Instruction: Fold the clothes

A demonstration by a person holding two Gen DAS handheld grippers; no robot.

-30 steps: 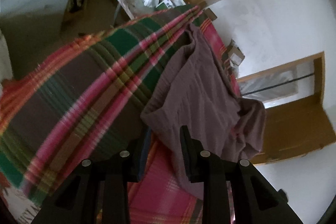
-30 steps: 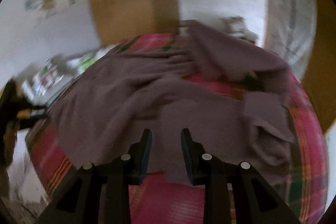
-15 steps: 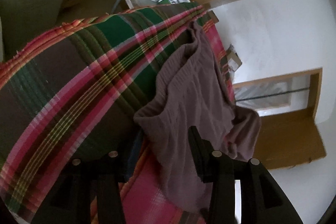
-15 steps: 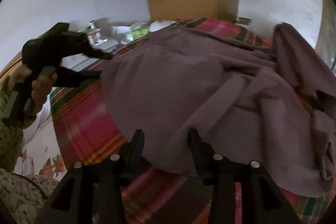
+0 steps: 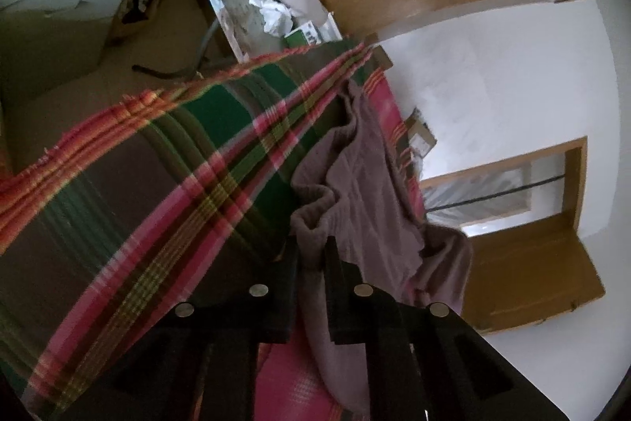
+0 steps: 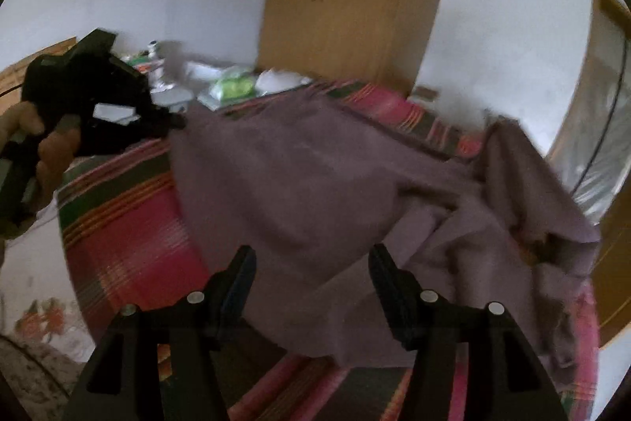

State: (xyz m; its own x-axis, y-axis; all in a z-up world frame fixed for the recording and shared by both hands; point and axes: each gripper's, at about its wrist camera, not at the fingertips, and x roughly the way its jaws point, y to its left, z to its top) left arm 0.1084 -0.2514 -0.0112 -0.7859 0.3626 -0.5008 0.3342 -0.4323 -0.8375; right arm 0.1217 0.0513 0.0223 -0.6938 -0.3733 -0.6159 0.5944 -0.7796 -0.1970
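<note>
A cluttered side table (image 5: 236,6) stood beyond the plaid blanket (image 5: 157,184) while my left gripper (image 5: 311,251) pinched the purple garment's (image 6: 315,184) edge and my right gripper (image 6: 311,263) gaped above its hem.

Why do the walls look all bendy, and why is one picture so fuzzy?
Both views bend because of fisheye lenses. The right wrist view is smeared by motion, blurring the mauve knitted garment and the hand. The left wrist view is sharper but dim over the plaid blanket.
</note>
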